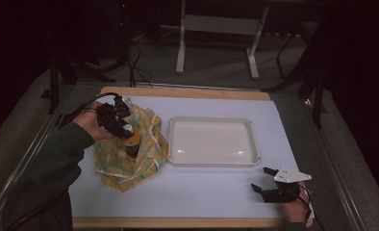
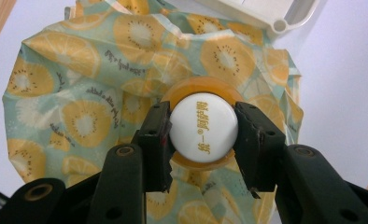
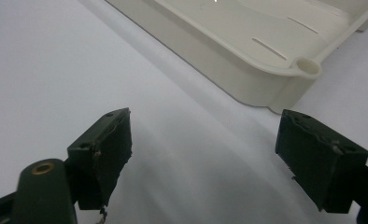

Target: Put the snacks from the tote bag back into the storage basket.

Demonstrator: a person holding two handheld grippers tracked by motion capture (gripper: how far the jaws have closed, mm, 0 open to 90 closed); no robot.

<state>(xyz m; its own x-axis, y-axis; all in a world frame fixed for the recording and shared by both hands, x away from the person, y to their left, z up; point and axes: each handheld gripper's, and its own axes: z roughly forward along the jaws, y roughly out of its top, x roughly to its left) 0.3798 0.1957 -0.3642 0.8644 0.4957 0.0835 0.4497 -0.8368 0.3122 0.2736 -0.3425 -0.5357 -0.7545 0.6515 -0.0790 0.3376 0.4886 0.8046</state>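
The left hand-held gripper (image 1: 128,136) comes in from the tabletop's (image 1: 216,192) left edge, forearm angled inward, tilted down over a crumpled fruit-print cloth (image 1: 151,144) on the left half of the tabletop. In the left gripper view its jaws pinch the white cap (image 2: 203,128) of an amber jar (image 2: 201,87) from both sides, the jar standing amid the cloth's folds (orange and kiwi slices on pale green). A white tray (image 1: 211,161) sits at the tabletop's middle, its near-left corner just beside the cloth. The right hand-held gripper (image 1: 263,180) rests low near the front right corner, jaws spread wide and holding nothing, pointing toward the tray's near-right corner. Bare white tabletop stretches between the two hand-held grippers along the front edge, and beyond the tray toward the far edge.
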